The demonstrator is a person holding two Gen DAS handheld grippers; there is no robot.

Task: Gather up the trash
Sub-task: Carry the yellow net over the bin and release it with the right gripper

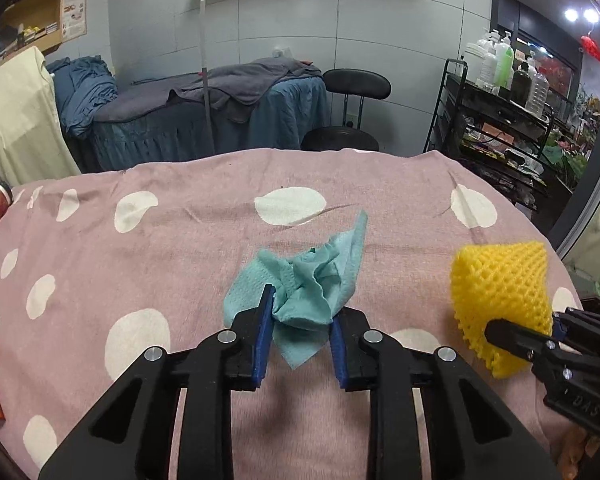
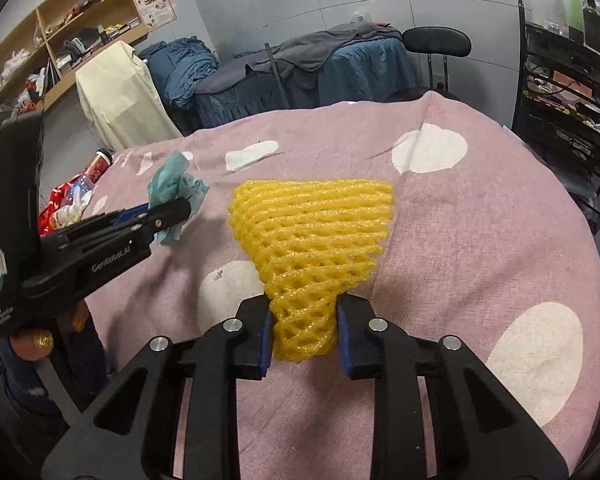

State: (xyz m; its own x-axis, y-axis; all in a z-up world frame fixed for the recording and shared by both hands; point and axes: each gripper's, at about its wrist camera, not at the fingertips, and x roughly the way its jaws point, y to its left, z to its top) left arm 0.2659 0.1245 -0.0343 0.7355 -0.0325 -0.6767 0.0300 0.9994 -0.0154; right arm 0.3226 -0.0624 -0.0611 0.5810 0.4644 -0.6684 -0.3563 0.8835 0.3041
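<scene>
Left gripper (image 1: 300,312) clamped on crumpled teal paper towel (image 1: 308,280), blue pads pressing its lower folds from both sides, towel bunched just above pink spotted bedspread (image 1: 140,272) near centre of left wrist view. Right gripper (image 2: 303,320) pinched tight on narrow end of yellow foam fruit net (image 2: 312,232), net fanning wide toward 12 o'clock over bedspread. In left wrist view, net at 3 o'clock from towel, well apart from it. In right wrist view, towel at 10 o'clock from net. Pile of bottles and wrappers (image 2: 72,204) at bed's edge, 9 o'clock in right wrist view. Black stool (image 1: 352,112) beyond bed at 12 o'clock.
</scene>
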